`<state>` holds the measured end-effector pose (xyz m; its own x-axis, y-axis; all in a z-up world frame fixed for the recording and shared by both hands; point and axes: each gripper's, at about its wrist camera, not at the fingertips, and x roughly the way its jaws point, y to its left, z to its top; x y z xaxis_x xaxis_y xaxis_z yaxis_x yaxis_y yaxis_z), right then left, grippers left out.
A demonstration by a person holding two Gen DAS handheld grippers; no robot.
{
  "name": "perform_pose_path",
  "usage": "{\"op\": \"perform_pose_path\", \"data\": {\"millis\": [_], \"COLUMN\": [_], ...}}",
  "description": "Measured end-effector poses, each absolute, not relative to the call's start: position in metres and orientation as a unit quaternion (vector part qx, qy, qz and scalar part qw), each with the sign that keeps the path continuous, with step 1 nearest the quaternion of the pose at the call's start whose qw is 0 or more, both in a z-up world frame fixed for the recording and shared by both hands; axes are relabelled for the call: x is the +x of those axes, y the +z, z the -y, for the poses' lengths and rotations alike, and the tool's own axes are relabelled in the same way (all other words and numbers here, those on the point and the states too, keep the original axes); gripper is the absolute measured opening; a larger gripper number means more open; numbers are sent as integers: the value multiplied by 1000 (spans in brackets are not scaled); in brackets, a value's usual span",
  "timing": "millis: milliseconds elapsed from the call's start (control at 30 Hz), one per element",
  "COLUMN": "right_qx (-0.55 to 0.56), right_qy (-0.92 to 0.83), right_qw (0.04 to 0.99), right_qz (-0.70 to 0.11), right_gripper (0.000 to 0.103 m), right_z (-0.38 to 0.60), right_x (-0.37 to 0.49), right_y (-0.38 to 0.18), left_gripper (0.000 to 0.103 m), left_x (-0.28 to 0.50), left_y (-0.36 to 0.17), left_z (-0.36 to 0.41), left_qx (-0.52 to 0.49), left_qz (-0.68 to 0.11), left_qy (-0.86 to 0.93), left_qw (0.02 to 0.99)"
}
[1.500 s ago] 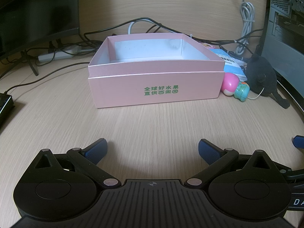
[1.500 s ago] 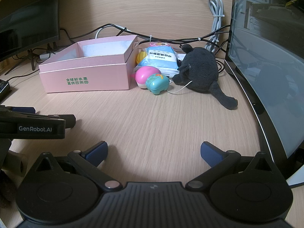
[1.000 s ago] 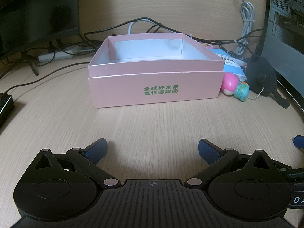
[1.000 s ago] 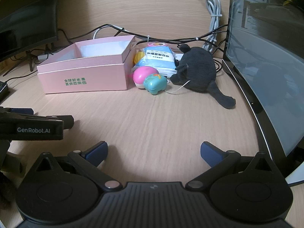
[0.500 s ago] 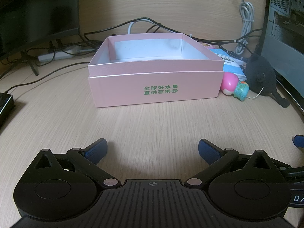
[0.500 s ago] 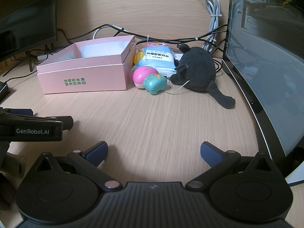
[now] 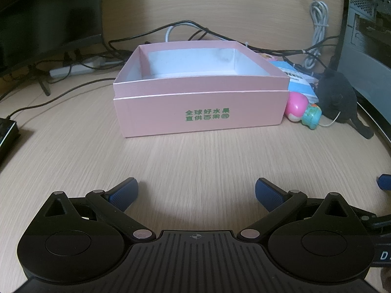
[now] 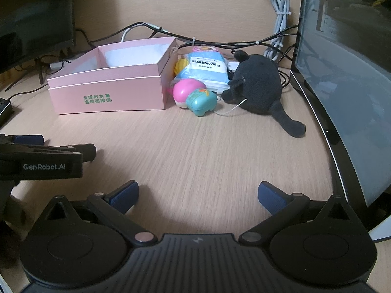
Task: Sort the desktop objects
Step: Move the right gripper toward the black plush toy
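Observation:
An open, empty pink box (image 7: 199,112) (image 8: 107,92) with green lettering sits on the wooden desk. To its right lie a pink egg toy (image 8: 184,90) (image 7: 296,103), a teal toy (image 8: 201,102) (image 7: 311,117), a blue packet (image 8: 207,69) (image 7: 298,79), a yellow toy (image 8: 180,66) and a black plush mouse (image 8: 259,88) (image 7: 338,99). My left gripper (image 7: 196,193) is open and empty, well in front of the box. My right gripper (image 8: 198,194) is open and empty, short of the toys. The left gripper's side shows in the right wrist view (image 8: 46,161).
A dark monitor (image 7: 46,17) stands at the back left with a power strip (image 7: 73,69) and cables (image 8: 220,40) behind the box. A computer case with a glass panel (image 8: 347,73) bounds the right side. A dark device (image 7: 6,134) lies at the left edge.
The right gripper has shifted slightly and come a little closer to the toys. The left gripper has not moved. Both stay open.

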<state>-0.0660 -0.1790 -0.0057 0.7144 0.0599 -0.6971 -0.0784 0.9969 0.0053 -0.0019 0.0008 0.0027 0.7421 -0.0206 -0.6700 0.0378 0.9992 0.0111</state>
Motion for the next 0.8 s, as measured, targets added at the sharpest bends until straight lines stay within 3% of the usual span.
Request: {"op": "perform_pose_path", "data": {"millis": [167,267,400,567,800], "right_qx": [-14,-14,-10,-17,13], "right_qy": [37,39,34,7,-46], "right_qw": [923,922,922,930,954], "right_qz": [-383,-386,-386,-368,-295], "right_gripper": [103,103,103,103,103], "right_z": [178,179,178,173,179], "right_x": [-64,-63,-64,-56,-14], "right_y": [-6,-6,-4,4,37], "left_gripper": [103,103,103,103,103], "left_x": [0,2,18,55,74], "left_y": [4,13,39,37,49], "left_z": [-1,1,13,39,18], "left_qx": [20,54,140,309,303], "left_qz": [-364,-322,-229,-178,-224], "left_qy": [-22,-22,-26,-62,-101], "left_qw": [931,945,963,932,921]}}
